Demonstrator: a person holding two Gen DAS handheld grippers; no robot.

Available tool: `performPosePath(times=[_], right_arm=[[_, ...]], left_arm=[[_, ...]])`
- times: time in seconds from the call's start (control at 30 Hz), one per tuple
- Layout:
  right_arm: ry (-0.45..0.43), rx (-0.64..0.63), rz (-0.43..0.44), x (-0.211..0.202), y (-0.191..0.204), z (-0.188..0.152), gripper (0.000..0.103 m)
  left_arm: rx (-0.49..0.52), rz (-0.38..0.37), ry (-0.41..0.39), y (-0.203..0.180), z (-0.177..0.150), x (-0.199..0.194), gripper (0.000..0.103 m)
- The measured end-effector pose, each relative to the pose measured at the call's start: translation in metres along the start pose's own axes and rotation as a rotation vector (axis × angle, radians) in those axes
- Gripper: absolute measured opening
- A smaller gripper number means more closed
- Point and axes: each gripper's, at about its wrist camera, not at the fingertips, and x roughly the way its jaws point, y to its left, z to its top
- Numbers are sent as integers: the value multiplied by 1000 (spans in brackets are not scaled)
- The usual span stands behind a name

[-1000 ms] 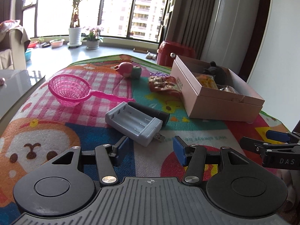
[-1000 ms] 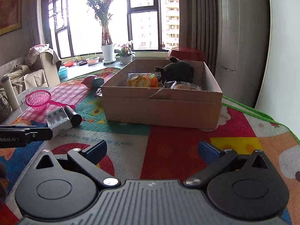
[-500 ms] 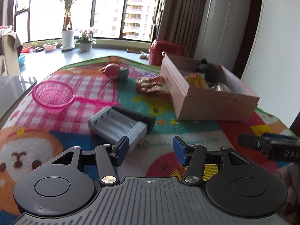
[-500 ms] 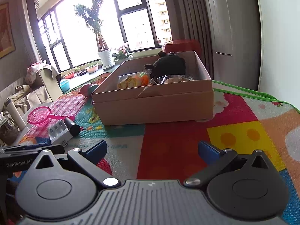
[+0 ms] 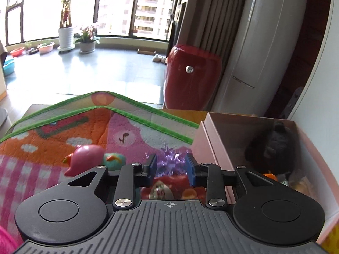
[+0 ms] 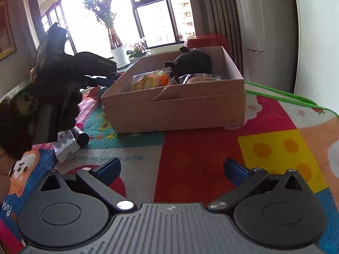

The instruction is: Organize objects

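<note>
My left gripper is closing on the purple tinsel top of a red snack bag, and its blue pads touch it on both sides. The bag lies on the mat beside the left wall of the open cardboard box. In that box sit a black plush toy and several snack packets. A pink and teal toy lies left of the bag. In the right wrist view my right gripper hangs open and holds nothing, in front of the box. The left gripper, in a dark-gloved hand, reaches in at the box's left corner.
A grey battery charger and a black cylinder lie on the colourful mat left of my right gripper. A red stool stands on the floor beyond the table's far edge. A bit of the pink strainer shows at the bottom left.
My left gripper has swept forward past the charger and strainer to the snack bag by the box, and its jaws have come together on the bag's top. The right gripper stayed in place and rolled slightly.
</note>
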Motion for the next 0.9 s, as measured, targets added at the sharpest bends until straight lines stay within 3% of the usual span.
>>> performPosePath(times=[0.13, 0.3, 0.53, 0.67, 0.77, 0.83, 0.9], right_arm=[[19, 29, 24, 4, -5, 2, 103], [18, 39, 37, 3, -6, 2, 103], [26, 29, 32, 5, -4, 4, 103], [28, 25, 28, 6, -3, 4, 103], [29, 20, 24, 6, -2, 4, 103], [31, 16, 20, 7, -1, 4, 103], [32, 11, 15, 7, 0, 4, 103]], left_arm=[[90, 18, 28, 0, -1, 17, 29], [253, -24, 37, 0, -29, -12, 27], [326, -190, 51, -5, -87, -74, 27], [334, -279, 67, -7, -101, -102, 30], [344, -276, 17, -7, -105, -128, 30], [391, -234, -11, -11, -108, -144, 30], [418, -215, -6, -14, -111, -154, 30]])
